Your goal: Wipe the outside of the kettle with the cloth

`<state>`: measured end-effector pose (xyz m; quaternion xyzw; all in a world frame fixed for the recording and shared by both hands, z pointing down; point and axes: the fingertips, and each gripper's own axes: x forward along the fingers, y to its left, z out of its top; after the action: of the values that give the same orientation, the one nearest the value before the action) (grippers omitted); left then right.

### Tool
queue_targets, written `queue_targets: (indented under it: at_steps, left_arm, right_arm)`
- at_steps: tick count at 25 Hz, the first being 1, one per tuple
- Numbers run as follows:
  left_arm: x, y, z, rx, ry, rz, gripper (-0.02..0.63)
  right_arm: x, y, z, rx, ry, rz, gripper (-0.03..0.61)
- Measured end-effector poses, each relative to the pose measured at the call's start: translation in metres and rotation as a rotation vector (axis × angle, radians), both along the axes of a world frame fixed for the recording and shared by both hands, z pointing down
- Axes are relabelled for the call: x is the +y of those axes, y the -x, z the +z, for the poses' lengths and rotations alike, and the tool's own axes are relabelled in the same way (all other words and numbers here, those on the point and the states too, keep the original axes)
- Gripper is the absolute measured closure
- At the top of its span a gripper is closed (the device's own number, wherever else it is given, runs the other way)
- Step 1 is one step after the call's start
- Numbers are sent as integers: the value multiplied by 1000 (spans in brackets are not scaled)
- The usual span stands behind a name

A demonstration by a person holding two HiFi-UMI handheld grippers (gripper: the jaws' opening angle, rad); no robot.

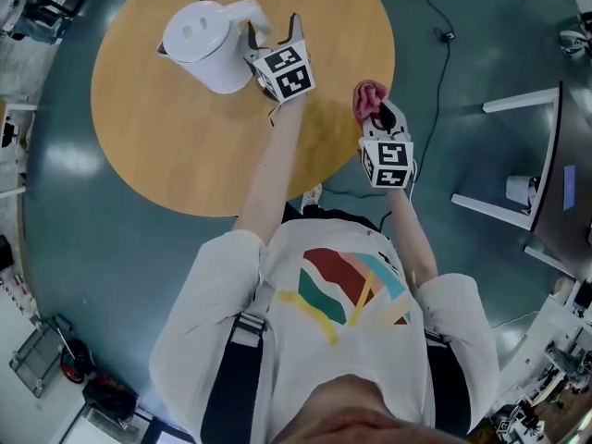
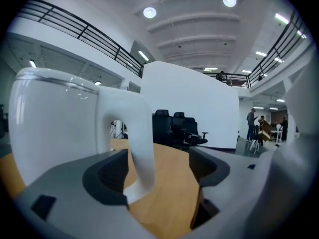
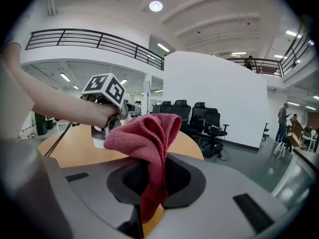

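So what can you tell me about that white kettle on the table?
It's a white, smooth, plastic-looking kettle standing upright on the round wooden table, lid closed. Its looped handle sticks out from the side, and the left gripper has its fingers open on either side of that handle, not clamped on it. The red cloth is apart from it.

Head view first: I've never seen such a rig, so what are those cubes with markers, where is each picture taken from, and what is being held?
A person holds a two-jaw tool in each hand; the cubes are part of the tools. The head view looks down from the person's head. The two gripper views each look along one tool's jaws. On the round table stands a white kettle. The left tool is open, with its jaws on either side of the kettle's handle. The right tool is shut on a red cloth.
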<state>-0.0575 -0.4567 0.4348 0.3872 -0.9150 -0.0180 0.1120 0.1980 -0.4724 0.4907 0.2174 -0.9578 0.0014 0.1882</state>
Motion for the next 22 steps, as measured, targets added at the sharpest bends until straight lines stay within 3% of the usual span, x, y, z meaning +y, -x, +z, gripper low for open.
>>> queue_targets:
  at_steps: [2, 6, 13, 22]
  left_arm:
    - [-1, 5, -1, -9, -6, -31, 215]
    - [15, 15, -2, -28, -57, -130, 430]
    - [25, -5, 0, -57, -47, 16, 431]
    - [90, -44, -1, -120, -2, 350, 430]
  right_arm:
    - [-1, -5, 1, 11, -4, -5, 531]
    - [-6, -19, 2, 21, -6, 6, 532]
    - [7, -3, 1, -8, 22, 12, 532]
    - [81, 64, -13, -60, 28, -59, 531]
